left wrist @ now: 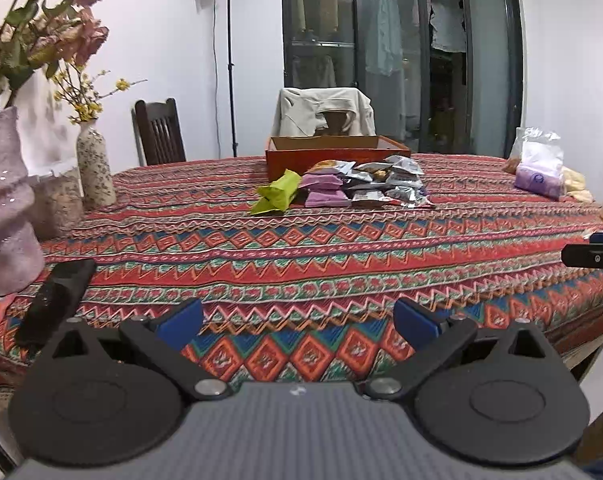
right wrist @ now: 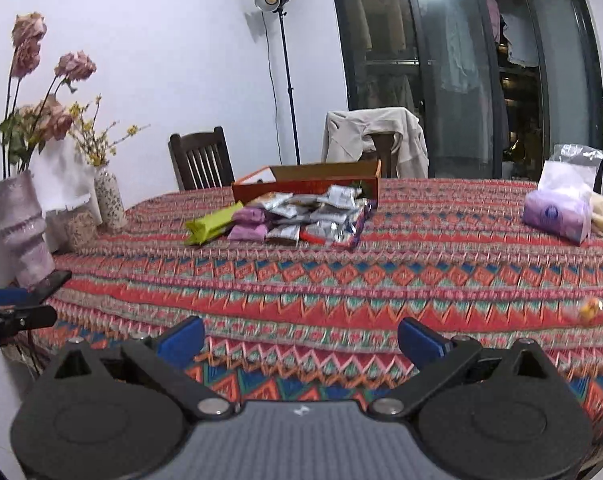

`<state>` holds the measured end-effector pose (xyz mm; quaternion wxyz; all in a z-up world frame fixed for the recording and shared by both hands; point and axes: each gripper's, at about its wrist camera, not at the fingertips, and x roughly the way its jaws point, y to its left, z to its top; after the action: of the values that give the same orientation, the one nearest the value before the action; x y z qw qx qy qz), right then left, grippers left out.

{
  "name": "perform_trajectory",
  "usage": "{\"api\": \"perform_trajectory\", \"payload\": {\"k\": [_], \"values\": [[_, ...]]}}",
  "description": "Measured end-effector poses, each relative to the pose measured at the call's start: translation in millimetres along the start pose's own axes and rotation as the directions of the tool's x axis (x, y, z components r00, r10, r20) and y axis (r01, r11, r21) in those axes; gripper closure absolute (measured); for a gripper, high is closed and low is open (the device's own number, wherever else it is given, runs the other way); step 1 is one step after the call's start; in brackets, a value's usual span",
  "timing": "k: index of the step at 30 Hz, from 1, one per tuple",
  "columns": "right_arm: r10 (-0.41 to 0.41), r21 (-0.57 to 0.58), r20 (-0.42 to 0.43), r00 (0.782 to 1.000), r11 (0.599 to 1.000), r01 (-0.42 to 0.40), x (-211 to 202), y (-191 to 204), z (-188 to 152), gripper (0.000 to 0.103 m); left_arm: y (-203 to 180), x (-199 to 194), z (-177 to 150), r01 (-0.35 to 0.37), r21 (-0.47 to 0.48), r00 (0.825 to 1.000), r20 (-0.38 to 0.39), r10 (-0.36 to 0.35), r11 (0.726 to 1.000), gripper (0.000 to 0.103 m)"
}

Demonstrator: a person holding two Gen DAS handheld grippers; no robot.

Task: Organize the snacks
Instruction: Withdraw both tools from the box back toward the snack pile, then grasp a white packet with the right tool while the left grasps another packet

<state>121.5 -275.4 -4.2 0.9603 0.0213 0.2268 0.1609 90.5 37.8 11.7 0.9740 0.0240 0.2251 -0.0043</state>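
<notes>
I find both my left tongs [left wrist: 297,322] and right tongs [right wrist: 300,342] spread wide, pinching nothing, over the patterned tablecloth [left wrist: 301,248]. The snack packets [left wrist: 353,186] lie well ahead, against an open cardboard box [left wrist: 337,151]. Vases [left wrist: 95,164] stand ahead-left; glass doors [left wrist: 401,52] behind.

Snack packets [left wrist: 353,186] heaped before — perhaps touching — box [left wrist: 337,152]

Red zigzag-patterned tablecloth [left wrist: 301,248]; green packet [left wrist: 277,197], purple packets [left wrist: 321,188], silver packets [left wrist: 393,188], orange box [left wrist: 333,152]
</notes>
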Motion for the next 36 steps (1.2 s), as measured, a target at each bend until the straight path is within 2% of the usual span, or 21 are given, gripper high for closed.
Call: {"api": "perform_trajectory", "payload": {"k": [3, 6, 10, 15, 27, 32, 36], "values": [[-0.034, -0.025, 0.011, 0.999, 0.999, 0.034, 3.7, 6.0, -11.2, 0.0, 0.4, 2.0, -3.1, -0.005, -0.016, 1.0, 0.01, 0.005, 1.0, 0.0], [-0.028, -0.039, 0.011, 1.0, 0.999, 0.028, 8.6, 9.7, -16.6, 0.0, 1.8, 10.3, -0.3, -0.003, -0.034, 1.0, 0.005, 0.003, 0.999, 0.0], [-0.017, -0.055, 0.002, 1.0, 0.998, 0.017, 20.7, 15.7, -15.1, 0.0, 6.5, 27.6, 7.8, 0.002, -0.059, 1.0, 0.001, -0.002, 0.998, 0.0], [-0.05, -0.065, 0.017, 0.999, 0.997, 0.051, 36.8, 16.6, -6.5, 0.0, 7.1, 53.9, 21.2, 0.01, -0.059, 1.0, 0.009, -0.01, 0.998, 0.0], [-0.047, 0.029, 0.077, 0.996, 0.999, 0.045, 102.4, -10.9, 47.0, 0.0, 7.5, 138.2, 79.4, 0.068, 0.02, 0.997, 0.047, -0.068, 0.998, 0.0], [-0.08, 0.066, 0.06, 0.995, 0.995, 0.076, 143.3, -21.0, 77.9, 0.002, 7.5, 195.9, 116.5, 0.141, 0.066, 0.99, 0.011, -0.142, 0.988, 0.0], [-0.076, 0.096, 0.061, 0.995, 0.993, 0.07, 175.4, -32.2, 102.5, 0.009, 5.6, 245.1, 145.0, 0.194, 0.064, 0.981, -0.022, -0.193, 0.979, 0.0]]}}
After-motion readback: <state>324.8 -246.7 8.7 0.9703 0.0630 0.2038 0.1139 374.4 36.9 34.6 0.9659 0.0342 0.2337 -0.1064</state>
